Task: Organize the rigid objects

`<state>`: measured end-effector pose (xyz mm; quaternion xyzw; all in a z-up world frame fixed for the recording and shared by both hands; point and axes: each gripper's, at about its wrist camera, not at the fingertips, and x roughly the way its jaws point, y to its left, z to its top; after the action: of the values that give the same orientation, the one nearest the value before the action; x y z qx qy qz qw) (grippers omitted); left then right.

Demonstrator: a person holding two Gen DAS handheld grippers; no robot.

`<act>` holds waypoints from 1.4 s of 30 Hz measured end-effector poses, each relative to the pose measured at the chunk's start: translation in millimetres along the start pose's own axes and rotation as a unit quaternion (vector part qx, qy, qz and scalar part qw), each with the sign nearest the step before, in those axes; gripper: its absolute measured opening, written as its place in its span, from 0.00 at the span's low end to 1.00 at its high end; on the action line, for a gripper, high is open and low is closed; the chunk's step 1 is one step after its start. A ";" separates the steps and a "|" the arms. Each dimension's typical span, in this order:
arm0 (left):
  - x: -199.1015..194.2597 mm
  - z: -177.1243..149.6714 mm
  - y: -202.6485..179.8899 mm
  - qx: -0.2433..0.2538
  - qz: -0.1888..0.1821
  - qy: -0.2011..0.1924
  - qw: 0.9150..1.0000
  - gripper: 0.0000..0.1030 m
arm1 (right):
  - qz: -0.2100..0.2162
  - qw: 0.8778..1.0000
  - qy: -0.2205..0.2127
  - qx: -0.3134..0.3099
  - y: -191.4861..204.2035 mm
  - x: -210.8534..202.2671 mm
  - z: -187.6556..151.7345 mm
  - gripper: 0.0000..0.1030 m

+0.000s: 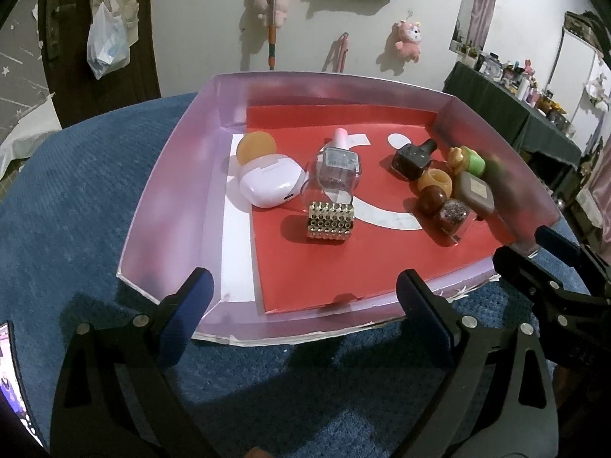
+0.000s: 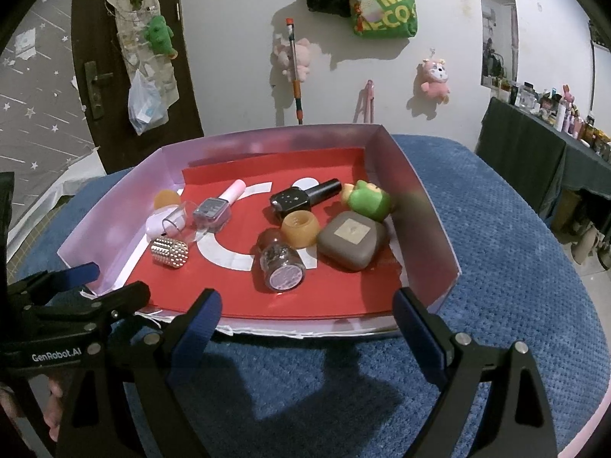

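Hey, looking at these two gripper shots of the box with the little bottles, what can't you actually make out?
- White earbud case: right wrist view, mostly hidden behind the clear tube.
- Brown square case: left wrist view, its label is too small to read.
- Phone screen: left wrist view, cut off by the left edge.
- Green toy: left wrist view, blurred through the box wall.

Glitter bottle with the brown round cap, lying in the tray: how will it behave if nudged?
The glitter bottle lies on its side and looks round-bodied, so it will probably roll on the smooth red liner. It seems glass-like, likely stiff, slippery and breakable. The amber ring beside its cap may get shoved.
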<state>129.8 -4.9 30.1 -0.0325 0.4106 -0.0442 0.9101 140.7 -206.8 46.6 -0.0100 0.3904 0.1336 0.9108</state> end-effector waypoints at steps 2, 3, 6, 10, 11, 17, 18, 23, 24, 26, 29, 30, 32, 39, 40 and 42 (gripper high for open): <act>-0.7 0.0 -0.2 0.001 0.000 -0.001 1.000 0.95 | 0.005 1.000 -0.001 0.003 -0.6 -1.4 0.2 0.90; -1.1 0.2 -0.4 0.001 -0.001 -0.002 1.000 0.95 | 0.006 1.000 -0.001 0.005 -0.9 -2.1 0.5 0.90; -3.0 0.4 -1.4 0.003 -0.001 -0.003 1.000 0.95 | 0.010 1.000 -0.005 0.007 -0.7 -5.1 0.9 0.90; -8.5 1.2 -3.4 0.004 -0.002 -0.007 1.000 0.95 | 0.013 1.000 -0.013 0.003 1.7 -12.7 1.9 0.90; -10.1 1.2 -3.7 0.004 -0.003 -0.008 1.000 0.95 | 0.013 1.000 -0.015 0.002 2.7 -14.9 2.0 0.90; -21.8 -0.6 -5.2 0.003 -0.005 -0.015 1.000 0.95 | 0.016 1.000 -0.024 -0.002 4.8 -27.7 2.2 0.91; -23.6 -1.1 -5.3 0.003 -0.006 -0.016 1.000 0.95 | 0.017 1.000 -0.026 -0.002 4.8 -29.7 2.0 0.91; -33.0 -6.2 -8.2 0.004 -0.007 -0.019 1.000 0.95 | 0.018 0.999 -0.035 -0.005 7.4 -42.6 -0.6 0.97; -34.8 -7.5 -9.1 0.006 -0.007 -0.019 1.000 0.95 | 0.019 0.999 -0.035 -0.006 8.2 -44.6 -1.2 0.97; -38.1 -9.7 -9.8 0.006 -0.006 -0.020 1.000 0.95 | 0.019 0.999 -0.036 -0.008 9.3 -48.4 -3.2 1.00; -43.2 -13.6 -9.6 0.003 -0.009 -0.021 1.000 0.95 | 0.019 0.999 -0.039 -0.008 9.5 -53.9 -6.4 1.00; -44.1 -14.8 -9.1 0.002 -0.010 -0.021 1.000 0.95 | 0.019 0.999 -0.041 -0.008 9.4 -55.9 -7.5 1.00; -45.8 -18.3 -8.6 0.000 -0.011 -0.019 1.000 0.95 | 0.019 0.999 -0.042 -0.008 9.3 -59.3 -10.1 1.00; -50.9 -36.0 -9.2 0.002 -0.005 -0.011 1.000 0.96 | 0.018 0.999 -0.031 -0.011 10.3 -64.1 -25.8 1.00; -51.3 -38.3 -9.2 0.002 -0.006 -0.009 1.000 0.96 | 0.018 0.999 -0.027 -0.010 10.0 -63.8 -29.5 1.00; -49.9 -43.6 -8.8 0.000 -0.006 -0.004 1.000 0.96 | 0.017 1.000 -0.018 -0.008 9.2 -61.9 -36.6 1.00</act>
<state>63.8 -9.3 39.4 -0.0353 0.4065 -0.0499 0.9116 71.7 -217.1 66.2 -0.0087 0.3729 0.1522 0.9153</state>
